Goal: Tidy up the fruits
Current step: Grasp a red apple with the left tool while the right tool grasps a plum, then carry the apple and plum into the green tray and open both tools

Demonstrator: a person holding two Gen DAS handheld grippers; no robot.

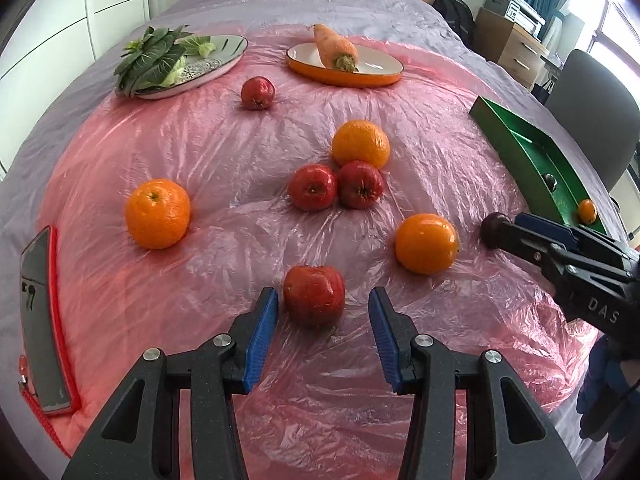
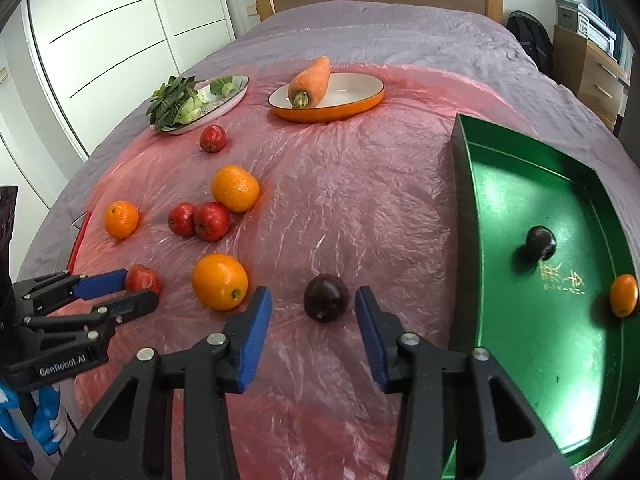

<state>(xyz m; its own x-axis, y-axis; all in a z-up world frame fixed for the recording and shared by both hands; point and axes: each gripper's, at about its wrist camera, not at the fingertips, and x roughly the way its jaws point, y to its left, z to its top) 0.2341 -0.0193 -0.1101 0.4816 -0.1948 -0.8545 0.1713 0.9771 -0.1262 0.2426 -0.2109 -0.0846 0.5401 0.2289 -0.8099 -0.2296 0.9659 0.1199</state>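
A red apple (image 1: 314, 296) lies on the pink plastic sheet between the blue pads of my left gripper (image 1: 323, 301), which is open with a small gap on each side. A dark plum (image 2: 326, 298) sits between the pads of my right gripper (image 2: 312, 297), also open, nearer the right pad and untouched. Several oranges (image 1: 157, 213) (image 1: 361, 144) (image 1: 426, 243) and three more red apples (image 1: 313, 187) (image 1: 360, 184) (image 1: 258, 93) are scattered farther back. The green tray (image 2: 520, 360) at the right holds another plum (image 2: 541, 242) and a small orange (image 2: 623, 295).
At the back, an orange dish (image 1: 344, 74) carries a carrot (image 1: 336, 46), and a grey plate (image 1: 224, 62) holds leafy greens. A flat red-edged case (image 1: 40, 320) lies at the left edge. All of it rests on a soft, uneven bed; a chair (image 1: 592, 120) stands to the right.
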